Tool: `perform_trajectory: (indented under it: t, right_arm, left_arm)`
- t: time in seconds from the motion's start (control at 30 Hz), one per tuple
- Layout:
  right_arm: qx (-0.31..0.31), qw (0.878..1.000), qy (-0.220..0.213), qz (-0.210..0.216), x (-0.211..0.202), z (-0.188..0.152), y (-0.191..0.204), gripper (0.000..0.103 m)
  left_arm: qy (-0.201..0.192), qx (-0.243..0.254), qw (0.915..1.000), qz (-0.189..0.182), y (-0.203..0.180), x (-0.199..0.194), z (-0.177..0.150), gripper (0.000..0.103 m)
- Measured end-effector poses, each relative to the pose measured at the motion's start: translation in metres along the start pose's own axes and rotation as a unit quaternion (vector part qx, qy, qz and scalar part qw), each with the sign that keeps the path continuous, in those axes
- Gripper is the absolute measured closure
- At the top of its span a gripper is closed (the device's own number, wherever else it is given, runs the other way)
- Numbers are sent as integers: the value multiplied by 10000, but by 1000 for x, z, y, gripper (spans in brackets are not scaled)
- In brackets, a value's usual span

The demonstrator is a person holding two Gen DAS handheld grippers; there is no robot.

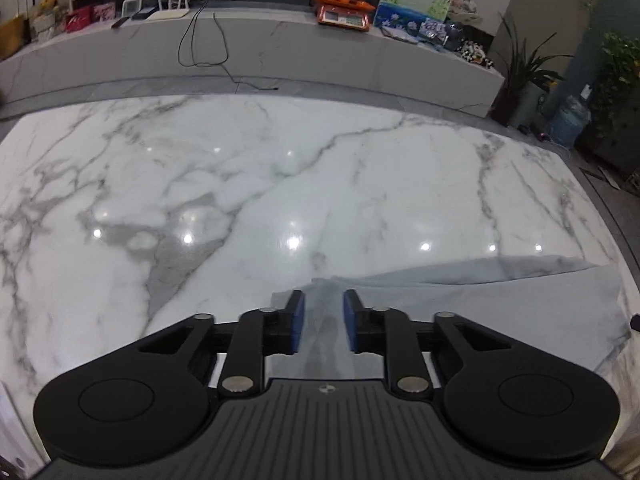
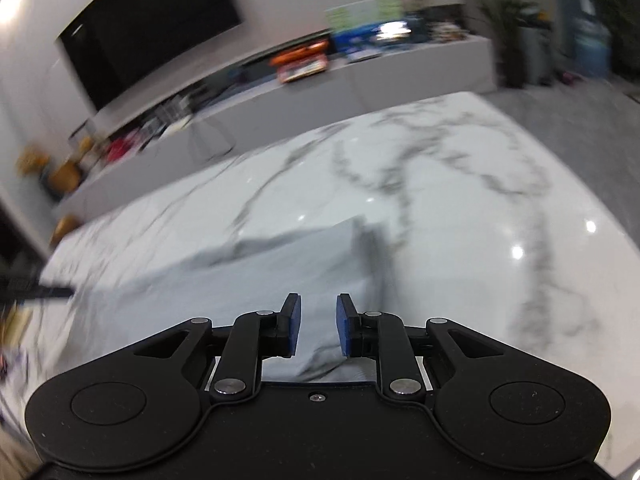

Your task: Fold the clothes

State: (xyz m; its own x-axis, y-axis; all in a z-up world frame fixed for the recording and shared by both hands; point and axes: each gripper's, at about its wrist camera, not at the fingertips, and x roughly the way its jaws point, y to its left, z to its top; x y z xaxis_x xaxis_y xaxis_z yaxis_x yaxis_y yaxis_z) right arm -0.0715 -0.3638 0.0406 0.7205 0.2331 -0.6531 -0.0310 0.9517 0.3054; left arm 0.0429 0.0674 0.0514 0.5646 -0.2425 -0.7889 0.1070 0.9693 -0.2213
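1. The pale grey cloth [image 1: 460, 300] lies on the marble table [image 1: 240, 184], spread along the table's near edge and reaching toward its right-hand edge in the left wrist view, with a raised crease running across its far side.
2. Here's the left gripper [image 1: 323, 322], right over the cloth's left end: a strip of fabric runs up between the blue pads [image 1: 298, 322], the jaws stand narrowly apart, and neither pad presses on the cloth.
3. Over to the right gripper [image 2: 317, 330]: it hangs over the cloth [image 2: 260, 272] too, jaws parted by a narrow gap, fabric showing in the gap and bunched just below it. Whether the pads touch the cloth, I cannot tell; this view is blurred.
4. In the right wrist view the cloth has a lifted corner pointing toward the middle of the table, with a dark shadow beside it.
5. The rest of the table is bare, glossy, dotted with lamp reflections.
6. Beyond the table's far edge runs a long low cabinet [image 1: 280, 52] with a dangling black cable [image 1: 200, 46], an orange device [image 1: 343, 16] and boxes; potted plants [image 1: 524, 68] stand at its right end.
7. A dark television [image 2: 148, 20] hangs on the wall above.
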Motion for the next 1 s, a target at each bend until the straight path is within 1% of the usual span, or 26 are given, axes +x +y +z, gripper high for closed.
perform_trajectory:
  t: [0.07,0.13,0.2,0.3,0.33,0.37,0.43,0.5,0.53,0.57,0.67,0.73,0.8,0.87,1.0]
  right_arm:
    - [-243,9996,101,-26,6,-2,10,84]
    - [-417,9984,226,-295,15,-5,14,84]
    - [-360,9980,326,-394,19,-7,10,86]
    - [-230,9977,435,-469,25,-8,2,91]
    - [-226,9978,412,-473,23,-9,3,91]
    - [-222,9979,388,-476,22,-9,4,92]
    - [-215,9980,341,-484,20,-9,5,91]
    - [-208,9981,294,-491,17,-10,6,91]
    - [-204,9982,271,-494,16,-10,7,90]
    - [-200,9983,247,-498,15,-11,7,87]
    - [-190,9984,177,-509,11,-11,9,86]
    - [-212,9984,124,-513,8,-12,12,86]
    - [-436,9978,32,-499,5,-16,22,86]
    - [-638,9968,-50,-481,3,-19,32,86]
    - [-767,9965,-83,-337,2,-27,48,86]
  left_arm:
    - [44,-143,9998,121,7,13,-1,88]
    - [64,-249,9995,175,14,20,-3,88]
    - [63,-357,9992,158,21,26,-6,88]
    - [-86,-426,9989,152,28,25,-11,88]
    - [-106,-484,9985,214,30,25,-11,87]
    - [-99,-515,9982,284,31,25,-11,83]
    - [-98,-677,9971,342,36,19,-12,80]
    - [-139,-694,9972,251,38,6,-17,78]
    - [-159,-701,9972,207,39,0,-20,74]
    - [-181,-695,9972,187,39,-4,-22,66]
    - [-240,-693,9972,124,36,-23,-36,57]
    - [-208,-754,9969,84,37,-32,-48,56]
    - [-175,-817,9965,44,38,-40,-60,55]
    - [-74,-957,9954,-35,41,-41,-70,55]
    - [32,-1205,9923,-271,46,-39,-87,55]
